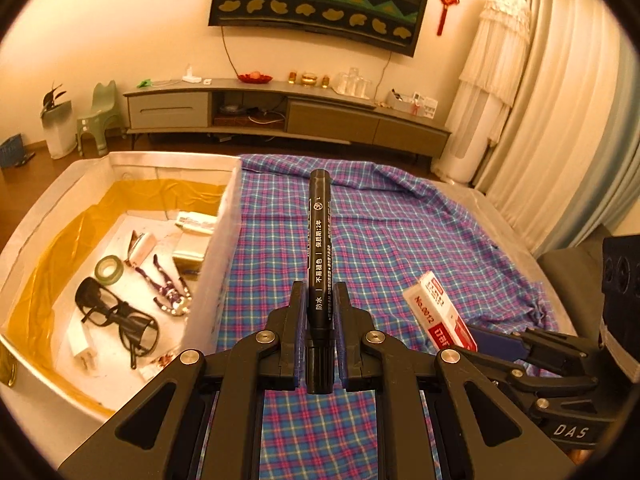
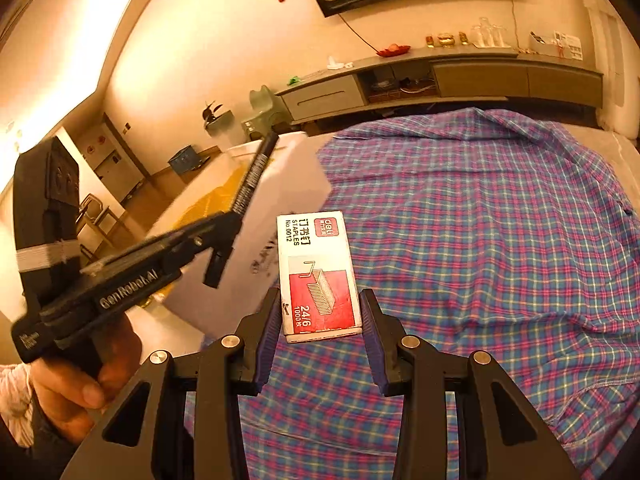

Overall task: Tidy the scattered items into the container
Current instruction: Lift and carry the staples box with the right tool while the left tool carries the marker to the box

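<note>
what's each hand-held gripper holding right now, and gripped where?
Left hand-held gripper: black marker, clamped near its rear end, tip pointing away. Right hand-held gripper: staples box, pinched across its near end by the long sides.

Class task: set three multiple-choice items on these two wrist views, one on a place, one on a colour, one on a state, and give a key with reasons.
1. Where do the black glasses lie?
A on the cloth
B inside the white box
C on the cabinet

2. What colour is the marker?
A black
B red
C green

3. What does the right gripper hold?
A nothing
B tape
C the staples box

Key: B, they rest on the box floor; A, its barrel is black; C, its pads press on the box's sides.
</note>
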Motion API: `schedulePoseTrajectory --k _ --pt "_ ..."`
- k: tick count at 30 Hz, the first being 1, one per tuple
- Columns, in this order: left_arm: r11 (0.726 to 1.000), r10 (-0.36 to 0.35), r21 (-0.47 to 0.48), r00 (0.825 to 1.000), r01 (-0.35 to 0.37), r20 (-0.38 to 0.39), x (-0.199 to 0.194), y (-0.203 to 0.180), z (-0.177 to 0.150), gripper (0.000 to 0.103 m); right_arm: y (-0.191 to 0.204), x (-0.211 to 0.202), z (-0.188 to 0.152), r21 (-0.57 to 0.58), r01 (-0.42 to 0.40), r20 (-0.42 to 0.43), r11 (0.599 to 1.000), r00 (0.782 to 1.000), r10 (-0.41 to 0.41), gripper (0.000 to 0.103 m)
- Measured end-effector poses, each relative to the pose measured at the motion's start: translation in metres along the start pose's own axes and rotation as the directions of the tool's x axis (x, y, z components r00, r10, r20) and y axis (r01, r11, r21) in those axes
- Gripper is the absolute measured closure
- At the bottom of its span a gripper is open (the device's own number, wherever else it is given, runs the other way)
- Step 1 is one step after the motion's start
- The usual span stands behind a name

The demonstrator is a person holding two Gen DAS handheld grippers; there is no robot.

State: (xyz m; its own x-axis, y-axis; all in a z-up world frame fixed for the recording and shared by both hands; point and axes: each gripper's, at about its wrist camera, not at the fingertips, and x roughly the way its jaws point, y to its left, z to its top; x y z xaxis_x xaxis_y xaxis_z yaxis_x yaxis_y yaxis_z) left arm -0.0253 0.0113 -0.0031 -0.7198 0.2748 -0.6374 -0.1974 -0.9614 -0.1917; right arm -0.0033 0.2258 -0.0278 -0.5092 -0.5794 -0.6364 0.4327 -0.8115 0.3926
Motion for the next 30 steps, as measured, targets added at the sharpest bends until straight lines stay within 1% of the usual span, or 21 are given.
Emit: schedulePoseTrajectory --k 9,15,21,30 --pt "0.997 -0.029 -0.064 0.998 0.032 0.051 -0.037 0.035 -0.007 0.090 0.058 -0.006 0.014 -0.080 -0.034 0.013 0.996 0.999 0.035 0.063" --pt "0.994 -0.030 -0.107 0.995 0.039 0.090 -0.058 0.062 -0.010 0.090 0.090 -0.005 0.023 -0.124 -0.059 0.014 0.990 0.998 0.061 0.063" --pt "0.985 -0.021 -0.167 0.992 0.042 0.124 -0.073 0.094 -0.013 0.090 0.110 -0.003 0.031 -0.154 -0.074 0.019 0.985 0.997 0.078 0.063" --pt "0.972 -0.005 -0.231 0.987 0.042 0.158 -0.085 0.128 -0.013 0.090 0.135 -0.001 0.045 -0.198 -0.087 0.019 0.976 0.995 0.093 0.063"
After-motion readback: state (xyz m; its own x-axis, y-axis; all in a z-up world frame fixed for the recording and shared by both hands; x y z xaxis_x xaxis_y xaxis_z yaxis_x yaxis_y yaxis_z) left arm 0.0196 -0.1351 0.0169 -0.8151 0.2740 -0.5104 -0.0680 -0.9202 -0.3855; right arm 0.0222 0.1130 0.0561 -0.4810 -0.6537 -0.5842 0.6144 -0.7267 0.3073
